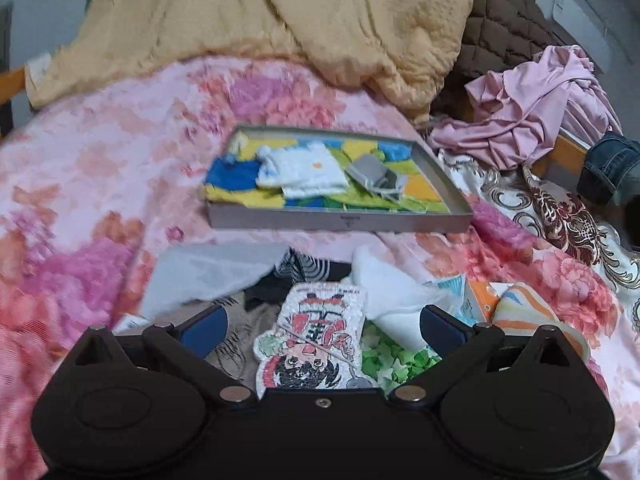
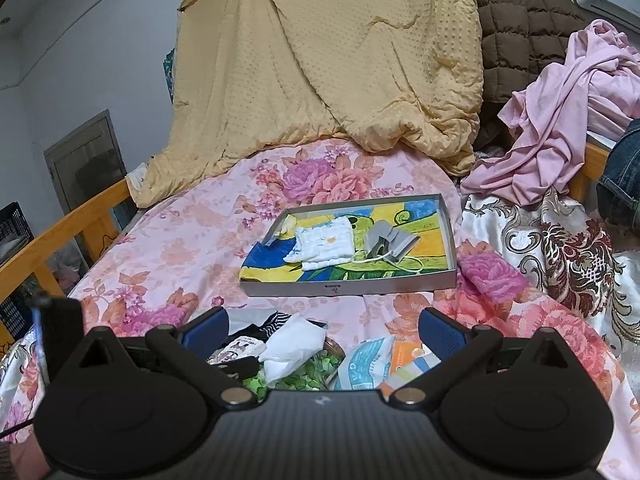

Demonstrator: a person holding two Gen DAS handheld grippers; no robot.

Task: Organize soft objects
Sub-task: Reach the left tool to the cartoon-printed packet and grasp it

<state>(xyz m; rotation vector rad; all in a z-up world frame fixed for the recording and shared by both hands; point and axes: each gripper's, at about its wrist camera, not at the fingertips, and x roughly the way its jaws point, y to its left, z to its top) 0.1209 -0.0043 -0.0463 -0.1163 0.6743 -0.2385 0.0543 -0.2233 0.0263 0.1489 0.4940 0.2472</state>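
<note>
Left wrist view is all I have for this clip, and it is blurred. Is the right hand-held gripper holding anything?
Observer: No. The right hand-held gripper is open, with nothing between its fingers. It is over the pile of small items at the near edge of the bed.
Reviewer: What is the grey thing in the tray?
Observer: It looks like a grey pouch. A thin white cord loops out of it toward the front wall of the tray.
Reviewer: What lies left of the bed?
Observer: A wooden rail runs along that side, and a black crate sits beyond it.
</note>
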